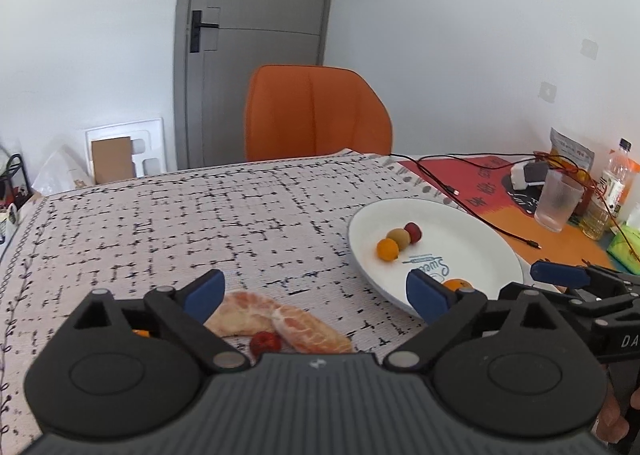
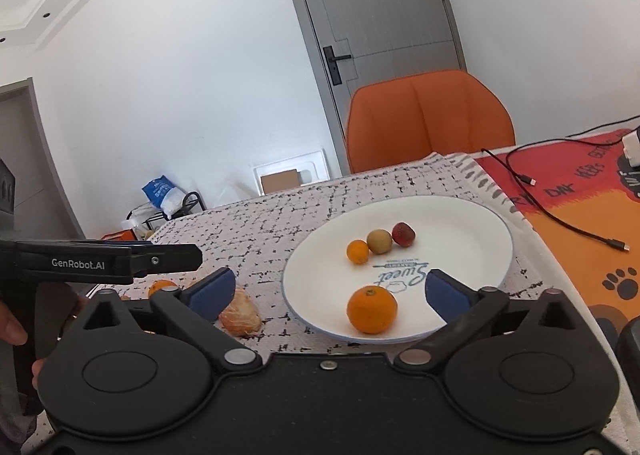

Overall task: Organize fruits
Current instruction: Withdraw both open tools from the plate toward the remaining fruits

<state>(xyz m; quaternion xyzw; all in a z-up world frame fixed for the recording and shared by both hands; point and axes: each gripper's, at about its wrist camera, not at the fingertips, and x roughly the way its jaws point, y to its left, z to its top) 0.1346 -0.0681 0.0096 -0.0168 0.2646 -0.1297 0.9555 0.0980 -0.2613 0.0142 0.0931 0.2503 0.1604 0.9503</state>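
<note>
Flanking the plate [image 2: 472, 215]: orange chair [image 2: 428, 115], cables [image 2: 560, 215], plastic cup [image 1: 558, 203].

White plate [image 2: 472, 223] (blue lettering), orange mandarin [image 2: 372, 309], red berry [image 2: 403, 234], black-flecked white tablecloth [image 1: 200, 215], orange chair [image 1: 316, 111]

Matte black housings on left gripper [image 1: 316, 295] and right gripper [image 2: 330, 291], ribbed across the back. Round black pivot discs, silver rivets at the linkage joints. Blue pads [image 1: 206, 293] on the fingers. White "GenRobot.AI" lettering along one side.
</note>
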